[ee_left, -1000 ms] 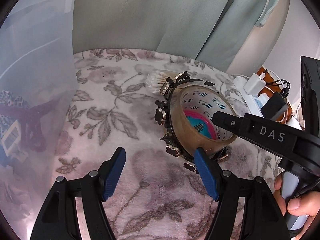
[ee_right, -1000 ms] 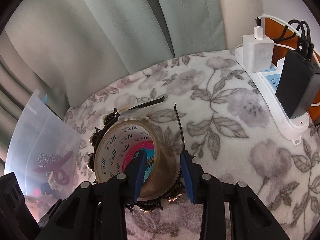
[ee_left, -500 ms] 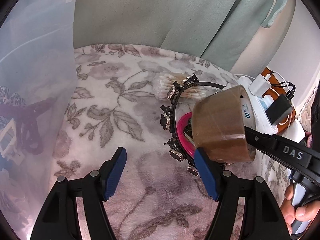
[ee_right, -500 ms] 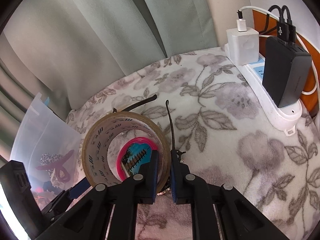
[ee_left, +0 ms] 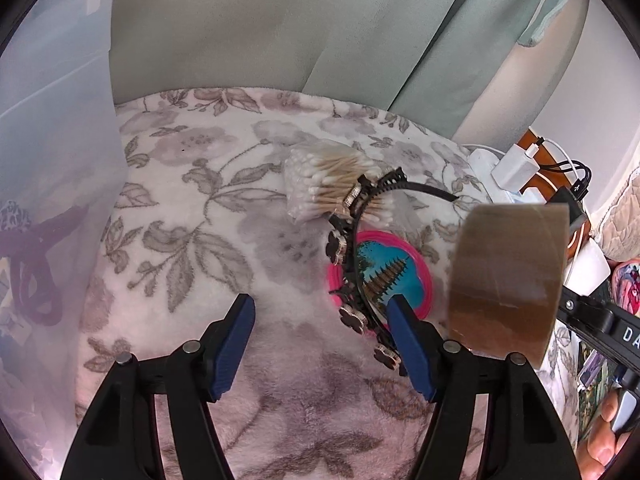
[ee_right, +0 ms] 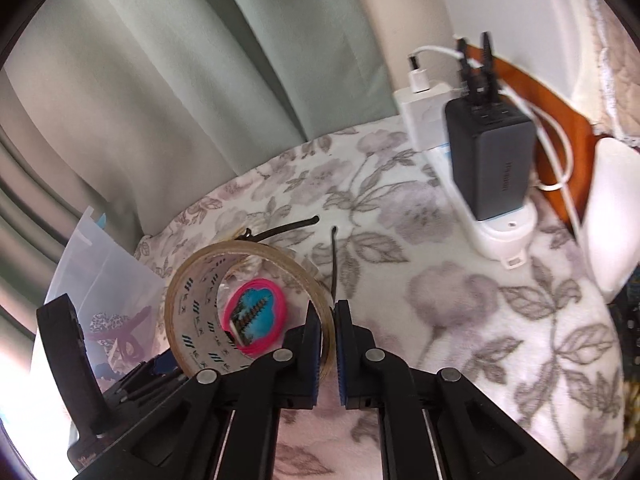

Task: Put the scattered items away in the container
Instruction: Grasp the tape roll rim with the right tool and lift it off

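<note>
Over floral blanket [ee_left: 192, 240], against green curtain [ee_left: 280, 32], worked with both grippers. Pinched tape [ee_right: 192, 312] by its wall in right gripper [ee_right: 328, 320], pads pressed together on the cardboard, one inside the ring and one outside. Held it clear of the blanket, above disc [ee_left: 384, 272] and headband [ee_left: 352, 248].

Hung left gripper [ee_left: 320, 320] spread and empty over bare blanket, one pad just beside the headband; could not tell whether it touched.

Saw container [ee_left: 52, 160] at far left of the left view, translucent, with a dark claw [ee_left: 32, 272] and a few small things already inside. Judged that much of the job done.

Counted as left:
- tape, in the grip but not yet over the container;
- swabs [ee_left: 320, 184], bagged, lying well apart from the container;
- headband, resting partly on the swabs and across the disc;
- disc, pink-rimmed, flat under the headband.

Took power strip [ee_right: 500, 236] and charger [ee_right: 488, 160] at the blanket's edge as no part of the tidying.

Judged the task about midway: one item carried, three untouched on the blanket.
</note>
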Tool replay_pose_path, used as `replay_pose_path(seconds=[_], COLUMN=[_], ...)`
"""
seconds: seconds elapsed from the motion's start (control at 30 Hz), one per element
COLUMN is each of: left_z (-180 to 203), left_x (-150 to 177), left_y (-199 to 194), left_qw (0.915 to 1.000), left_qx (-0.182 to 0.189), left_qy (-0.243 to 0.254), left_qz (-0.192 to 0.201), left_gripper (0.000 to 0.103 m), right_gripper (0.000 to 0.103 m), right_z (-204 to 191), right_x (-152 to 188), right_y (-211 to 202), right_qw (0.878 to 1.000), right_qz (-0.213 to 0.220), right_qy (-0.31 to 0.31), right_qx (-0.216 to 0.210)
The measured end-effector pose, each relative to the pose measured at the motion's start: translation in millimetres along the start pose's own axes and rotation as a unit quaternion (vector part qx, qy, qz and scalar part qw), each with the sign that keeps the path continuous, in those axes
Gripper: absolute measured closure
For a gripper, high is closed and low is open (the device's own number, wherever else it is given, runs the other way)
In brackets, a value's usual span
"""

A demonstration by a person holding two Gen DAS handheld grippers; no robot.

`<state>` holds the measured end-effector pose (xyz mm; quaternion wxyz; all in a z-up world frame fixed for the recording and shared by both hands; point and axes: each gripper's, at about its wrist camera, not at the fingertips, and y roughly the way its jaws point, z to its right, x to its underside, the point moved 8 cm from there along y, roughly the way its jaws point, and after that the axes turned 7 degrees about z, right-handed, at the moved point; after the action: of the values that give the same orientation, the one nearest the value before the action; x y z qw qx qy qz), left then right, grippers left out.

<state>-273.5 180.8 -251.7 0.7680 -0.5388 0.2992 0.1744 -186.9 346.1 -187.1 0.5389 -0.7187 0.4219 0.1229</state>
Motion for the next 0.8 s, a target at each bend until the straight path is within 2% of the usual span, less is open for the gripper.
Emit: replay_pose_path(seconds=[0.07,0.3,0.37,0.5,0.63,0.8], left_z=[2,6,5,3,0,-3], left_x=[-1,-4,-4,-6,-8,-7], left_y=[2,10,13,17,18,18], left_qw=[1.0000,1.0000,0.9999,0.9997,0.9995,0.9993], left_qx=[0.001,0.005,0.003,0.002,-0.006,-0.009], left_qy=[-0.001,-0.006,-0.011,-0.022,-0.032,-0.037], left_qz=[-0.001,-0.004,-0.005,-0.004,-0.004,-0.004], left_gripper=[0.040,0.043,0.048,0.053,0.065,0.071], right_gripper=[0.096,0.096,0.096,0.093,0.092,0.092], right_z=[12,52,58,56,53,54], right_x=[-1,-1,0,-1,-3,0], right_y=[-4,-11,-10,-3,4,6], right_qw=[1.000,0.998,0.998,0.998,0.998,0.998], right_qz=[0.002,0.000,-0.002,-0.005,-0.007,-0.012], right_qy=[0.007,0.038,0.046,0.046,0.042,0.046], right_qx=[0.013,0.050,0.053,0.047,0.044,0.046])
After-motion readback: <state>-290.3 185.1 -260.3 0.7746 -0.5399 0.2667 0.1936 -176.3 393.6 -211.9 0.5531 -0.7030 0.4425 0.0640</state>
